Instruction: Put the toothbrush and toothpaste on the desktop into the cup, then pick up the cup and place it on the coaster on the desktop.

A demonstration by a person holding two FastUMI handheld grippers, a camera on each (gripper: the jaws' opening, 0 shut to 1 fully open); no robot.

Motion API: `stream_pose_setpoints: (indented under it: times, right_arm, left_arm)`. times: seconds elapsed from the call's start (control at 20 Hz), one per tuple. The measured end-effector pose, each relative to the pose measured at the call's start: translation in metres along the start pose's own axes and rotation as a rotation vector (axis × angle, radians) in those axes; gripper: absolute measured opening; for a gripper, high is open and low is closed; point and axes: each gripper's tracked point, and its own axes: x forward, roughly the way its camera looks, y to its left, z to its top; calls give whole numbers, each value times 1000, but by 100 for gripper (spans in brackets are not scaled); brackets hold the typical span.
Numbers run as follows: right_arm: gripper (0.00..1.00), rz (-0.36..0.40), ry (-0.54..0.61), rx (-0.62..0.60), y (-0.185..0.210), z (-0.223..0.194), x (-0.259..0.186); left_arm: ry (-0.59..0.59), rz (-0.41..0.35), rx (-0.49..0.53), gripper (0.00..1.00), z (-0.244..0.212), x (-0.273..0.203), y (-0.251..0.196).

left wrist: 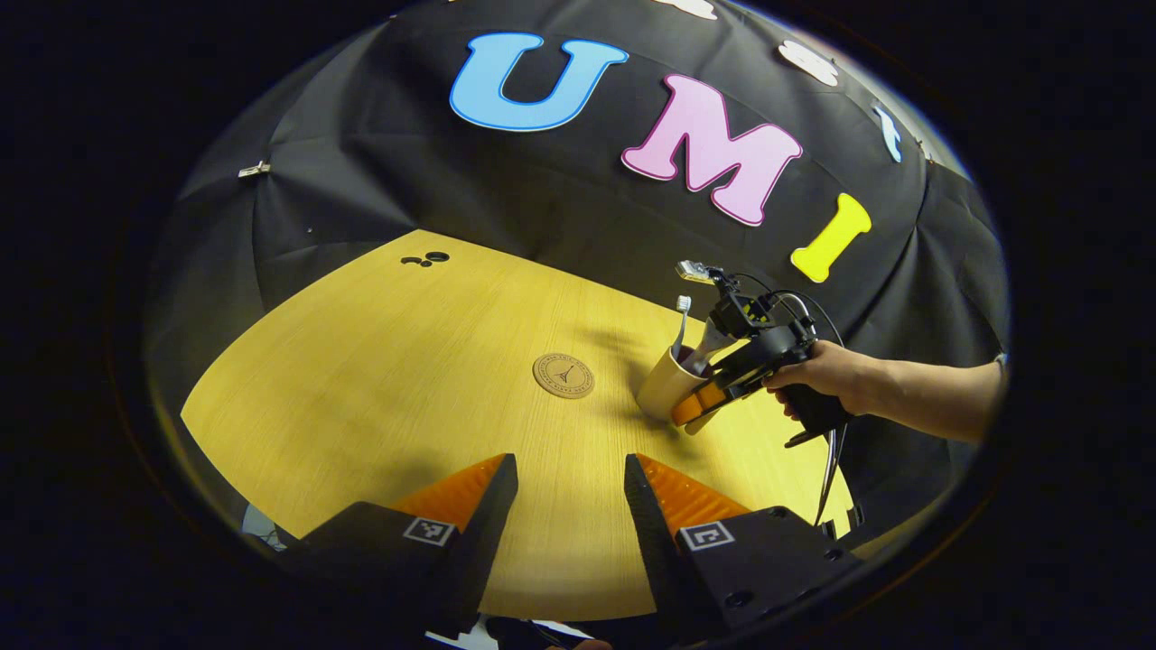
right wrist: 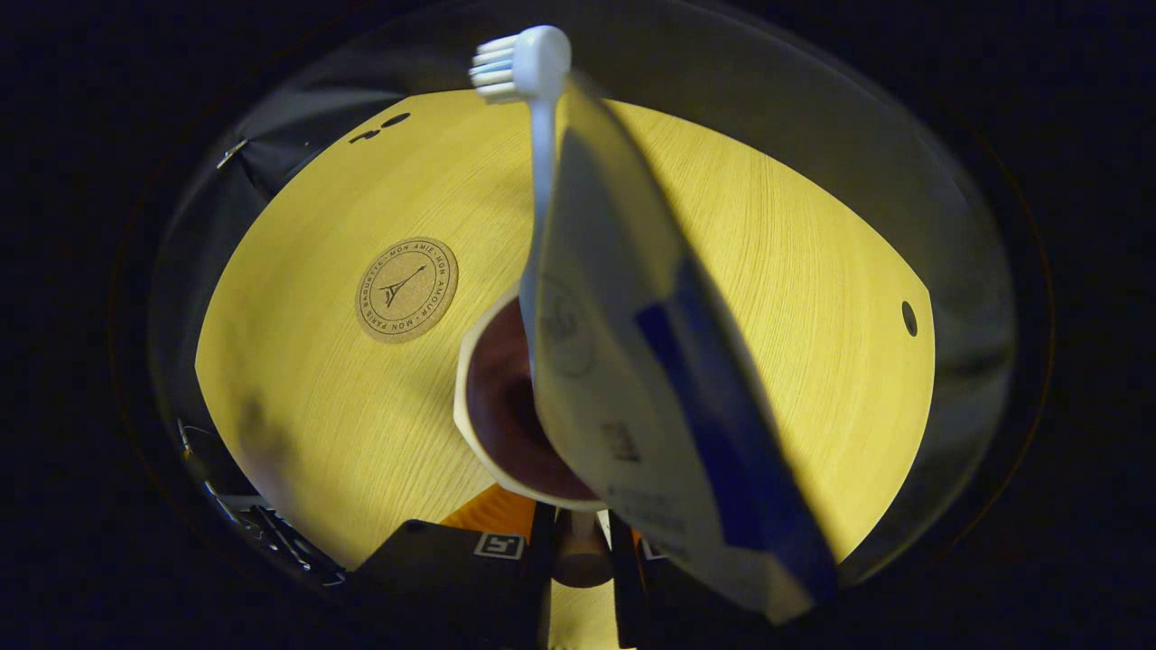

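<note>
A beige cup (left wrist: 664, 384) with a dark inside (right wrist: 501, 406) stands leaning on the yellow tabletop, just right of a round cork coaster (left wrist: 564, 376) (right wrist: 406, 289). In it stand a white toothbrush (left wrist: 682, 318) (right wrist: 540, 153), head up, and a white-and-blue toothpaste tube (left wrist: 709, 348) (right wrist: 632, 379). My right gripper (left wrist: 700, 408) (right wrist: 578, 537), held by a hand (left wrist: 826, 372), is shut on the cup's near side, with a brown part of the cup between its fingers. My left gripper (left wrist: 569, 469) hovers open over the table's near edge, with nothing in it.
The wooden tabletop (left wrist: 379, 379) (right wrist: 795, 271) has small dark holes at the far left (left wrist: 426, 260) and one at the right (right wrist: 908, 318). Black cloth walls close in the back and sides. A cable (left wrist: 829, 469) hangs from the right gripper.
</note>
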Motion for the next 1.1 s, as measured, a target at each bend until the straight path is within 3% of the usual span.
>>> stream_pose_setpoints:
  times: [0.15, 0.55, 1.1]
  right_arm:
    - [26, -24, -8, -22, 0, -1, 2]
    - [25, 39, -62, 10, 26, 24, -13]
    - [25, 91, -58, -63, 93, 66, -2]
  left_arm:
    - [-6, 0, 0, 75, 2, -3, 4]
    - [-8, 5, -10, 76, 6, -8, 19]
    - [-26, 61, -49, 76, 12, -46, 51]
